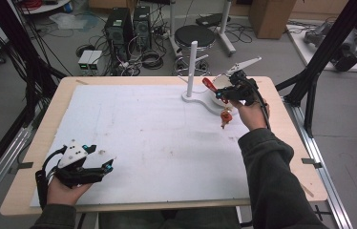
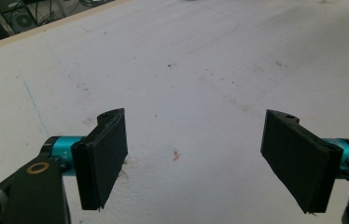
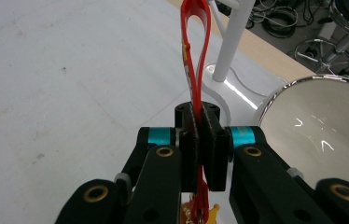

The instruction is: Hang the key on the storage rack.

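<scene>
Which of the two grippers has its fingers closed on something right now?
The right gripper, clamped on the red strap beside the white post; the left gripper is open.

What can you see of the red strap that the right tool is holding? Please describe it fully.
The red strap is a narrow, flat band, glossy like plastic or coated fabric, folded into a long loop. The right tool is shut on it about midway, so the loop rises ahead of the jaws, toward the white post. Its lower end hangs under the jaws with a small orange and yellow charm attached. In the high view the strap is held above the table, beside the white stand's base, touching only the jaws.
</scene>
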The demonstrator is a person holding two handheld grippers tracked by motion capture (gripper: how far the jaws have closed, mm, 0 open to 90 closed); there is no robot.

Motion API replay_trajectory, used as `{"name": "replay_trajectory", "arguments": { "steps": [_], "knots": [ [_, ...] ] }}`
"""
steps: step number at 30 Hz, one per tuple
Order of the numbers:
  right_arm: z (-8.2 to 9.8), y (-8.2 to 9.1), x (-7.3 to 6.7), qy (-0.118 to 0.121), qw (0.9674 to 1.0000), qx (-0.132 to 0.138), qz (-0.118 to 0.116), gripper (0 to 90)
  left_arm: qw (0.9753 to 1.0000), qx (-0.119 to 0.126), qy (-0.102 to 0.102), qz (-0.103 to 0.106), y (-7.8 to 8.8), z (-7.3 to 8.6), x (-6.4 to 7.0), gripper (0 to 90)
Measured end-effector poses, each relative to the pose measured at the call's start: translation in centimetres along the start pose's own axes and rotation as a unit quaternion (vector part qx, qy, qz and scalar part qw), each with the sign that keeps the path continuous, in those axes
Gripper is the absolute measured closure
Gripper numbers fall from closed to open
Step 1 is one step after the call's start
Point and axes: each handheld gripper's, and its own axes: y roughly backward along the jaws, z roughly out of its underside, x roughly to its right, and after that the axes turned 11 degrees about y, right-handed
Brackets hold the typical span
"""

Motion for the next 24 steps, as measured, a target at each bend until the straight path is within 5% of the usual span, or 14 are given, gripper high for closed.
{"name": "replay_trajectory", "arguments": {
  "steps": [24],
  "knots": [
    [-3.0, -2.4, -0.2, -0.001, 0.9999, -0.008, 0.007, 86.9, 1.0000, 0.001, -0.001, 0.004, -0.1, 0.0, 0.0, 23.1]
  ]
}}
